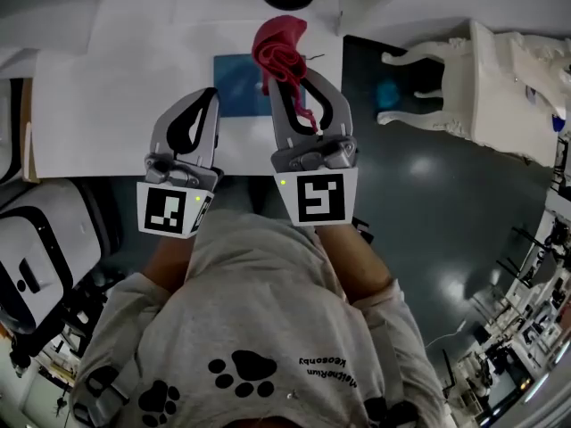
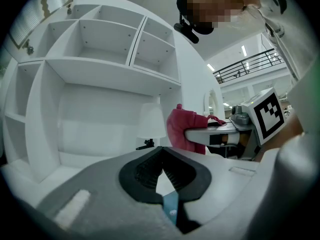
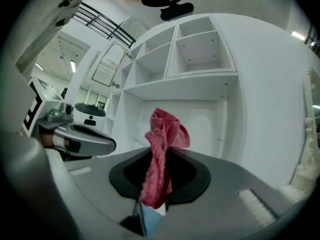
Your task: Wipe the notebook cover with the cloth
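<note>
Above the notebook (image 1: 237, 87), right hand-held gripper (image 1: 291, 77) clamps the cloth (image 1: 278, 41)

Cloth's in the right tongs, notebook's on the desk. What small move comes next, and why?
Probably lower the right tongs until the pink cloth touches the blue notebook: the cloth is pinched and seems held above the cover, not yet on it.

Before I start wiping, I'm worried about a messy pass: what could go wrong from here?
The cloth is bunched and sticks up past the tips of the right tool, so it may slip out or wipe poorly. The left tool is shut and holds nothing, so the notebook could slide on the desk.
</note>
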### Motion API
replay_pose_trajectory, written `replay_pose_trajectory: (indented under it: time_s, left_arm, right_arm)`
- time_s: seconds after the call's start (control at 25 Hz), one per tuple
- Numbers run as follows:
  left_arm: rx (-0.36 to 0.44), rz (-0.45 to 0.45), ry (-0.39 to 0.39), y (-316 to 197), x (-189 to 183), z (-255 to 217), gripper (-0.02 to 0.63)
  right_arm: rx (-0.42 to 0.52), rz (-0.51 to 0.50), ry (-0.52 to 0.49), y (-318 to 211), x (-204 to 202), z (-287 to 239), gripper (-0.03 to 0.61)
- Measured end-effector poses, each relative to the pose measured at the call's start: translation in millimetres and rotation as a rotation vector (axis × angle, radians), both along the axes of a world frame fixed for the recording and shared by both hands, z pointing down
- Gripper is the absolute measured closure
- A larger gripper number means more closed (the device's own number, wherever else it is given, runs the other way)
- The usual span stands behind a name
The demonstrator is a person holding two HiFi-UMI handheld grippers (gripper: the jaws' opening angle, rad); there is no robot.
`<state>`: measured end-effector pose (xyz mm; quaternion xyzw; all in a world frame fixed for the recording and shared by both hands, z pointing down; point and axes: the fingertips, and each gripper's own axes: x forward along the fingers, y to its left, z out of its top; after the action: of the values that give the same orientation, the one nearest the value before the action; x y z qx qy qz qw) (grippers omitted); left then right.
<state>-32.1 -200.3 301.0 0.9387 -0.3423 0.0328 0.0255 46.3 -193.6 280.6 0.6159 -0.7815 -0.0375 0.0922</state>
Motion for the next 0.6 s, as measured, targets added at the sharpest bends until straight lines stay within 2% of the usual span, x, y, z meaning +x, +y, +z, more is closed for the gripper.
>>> replay_pose_trajectory:
  time_s: [0.16, 0.6]
  left_arm:
    - [-0.009, -0.017, -0.013, -5, 4, 23, 0.617]
    - [-0.116, -0.028, -0.084, -7, -5, 105, 0.617]
  right_arm:
    - [-0.023, -0.039, 0.027, -10, 3, 17, 0.523]
    - [-0.102, -0.153, 0.095, -36, -15, 80, 0.523]
